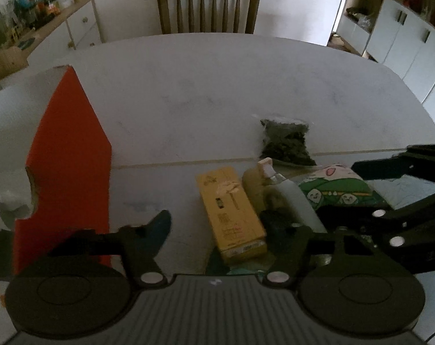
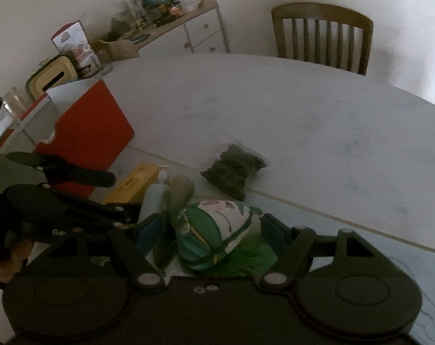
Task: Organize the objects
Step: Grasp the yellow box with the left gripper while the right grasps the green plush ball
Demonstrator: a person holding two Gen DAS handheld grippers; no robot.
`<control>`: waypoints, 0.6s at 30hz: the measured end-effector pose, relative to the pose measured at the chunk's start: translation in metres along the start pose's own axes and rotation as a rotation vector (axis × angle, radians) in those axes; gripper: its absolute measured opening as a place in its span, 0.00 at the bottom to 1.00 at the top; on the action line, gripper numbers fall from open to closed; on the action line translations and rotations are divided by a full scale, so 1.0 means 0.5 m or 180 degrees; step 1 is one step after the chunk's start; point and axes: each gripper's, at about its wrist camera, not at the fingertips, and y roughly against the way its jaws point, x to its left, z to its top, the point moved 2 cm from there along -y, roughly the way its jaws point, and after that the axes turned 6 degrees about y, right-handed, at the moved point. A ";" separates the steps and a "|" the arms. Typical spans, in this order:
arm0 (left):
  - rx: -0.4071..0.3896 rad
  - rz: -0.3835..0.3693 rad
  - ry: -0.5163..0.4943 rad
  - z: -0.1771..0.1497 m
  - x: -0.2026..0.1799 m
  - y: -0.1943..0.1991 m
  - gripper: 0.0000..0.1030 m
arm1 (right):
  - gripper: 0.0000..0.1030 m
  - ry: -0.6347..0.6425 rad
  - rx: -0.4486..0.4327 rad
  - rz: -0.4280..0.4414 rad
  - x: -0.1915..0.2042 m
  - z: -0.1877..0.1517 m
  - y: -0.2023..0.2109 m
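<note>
Left gripper (image 1: pixel 217 224) spread wide over yellow rectangular cardboard box (image 1: pixel 232 212) on white table (image 1: pixel 203 92), right gripper (image 2: pixel 209 230) open astride green-and-white printed soft pouch (image 2: pixel 214 235); risk: crowded neighbours, pale pump bottle (image 1: pixel 292 198) toppling if nudged.

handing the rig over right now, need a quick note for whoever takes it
Left hand-held gripper: open, empty, over the yellow box.
Right hand-held gripper: open around the green-and-white pouch, not clamped.
Things: yellow box, spray bottle, pouch bunched at the near table edge; bag of dark leaves beyond them; red box on the left.
Done: nothing visibly sorted.
Left: all items, probably into the red box.
</note>
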 end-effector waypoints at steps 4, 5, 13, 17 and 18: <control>-0.0007 -0.0064 -0.0022 -0.003 -0.003 -0.002 0.41 | 0.57 0.0036 0.0053 0.0049 0.003 -0.001 -0.007; -0.0004 -0.0083 -0.0018 -0.004 -0.004 -0.002 0.37 | 0.54 0.0048 0.0050 0.0035 0.003 -0.002 -0.006; -0.0122 -0.0114 0.0040 -0.003 0.006 0.022 0.30 | 0.45 0.0037 -0.0073 -0.0014 0.009 -0.009 0.021; -0.0174 -0.0173 0.0048 -0.001 0.015 0.054 0.30 | 0.44 0.0062 -0.0186 -0.0134 0.018 -0.010 0.061; -0.0176 -0.0177 0.0047 -0.001 0.016 0.062 0.30 | 0.44 0.0048 -0.0218 -0.0162 0.019 -0.010 0.077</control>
